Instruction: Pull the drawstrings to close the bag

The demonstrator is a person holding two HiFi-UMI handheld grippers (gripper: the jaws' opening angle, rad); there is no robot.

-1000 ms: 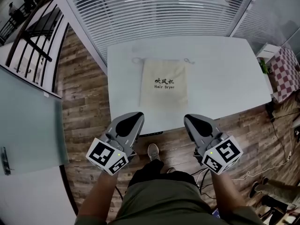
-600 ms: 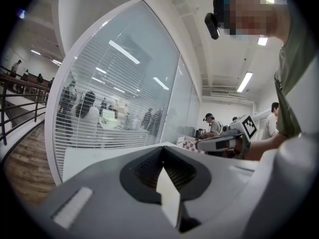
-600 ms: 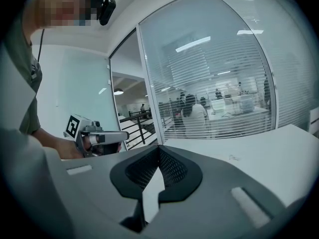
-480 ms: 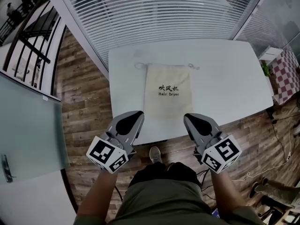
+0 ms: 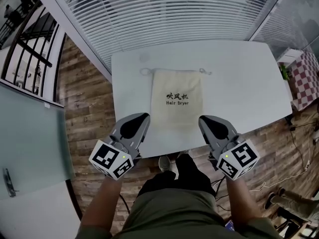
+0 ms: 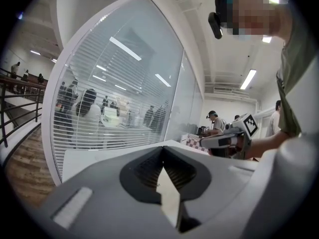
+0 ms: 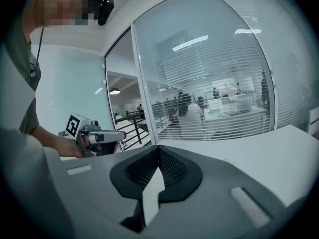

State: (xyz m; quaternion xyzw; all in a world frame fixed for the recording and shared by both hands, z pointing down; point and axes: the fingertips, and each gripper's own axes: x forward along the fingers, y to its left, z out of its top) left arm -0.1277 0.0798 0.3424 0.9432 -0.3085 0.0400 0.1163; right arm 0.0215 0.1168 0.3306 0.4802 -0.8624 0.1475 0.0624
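The left hand-held gripper (image 5: 141, 118) and right hand-held gripper (image 5: 207, 121) were pressed together, empty. Ahead, the thin white drawstrings (image 5: 145, 71) of the beige cloth bag (image 5: 177, 101) could slip a shallow pinch.

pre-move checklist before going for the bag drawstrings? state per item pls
1. Bag lies flat on table, mouth at far end: ok.
2. Left drawstring loop and right drawstring loop exposed: ok.
3. Left gripper empty: ok. Jaws open for a grasp: not ok, shut.
4. Right gripper empty: ok. Jaws open: not ok, shut.
5. Grippers at the loops: not ok, both over the table's near edge.
6. Anything inside bag: cannot tell.
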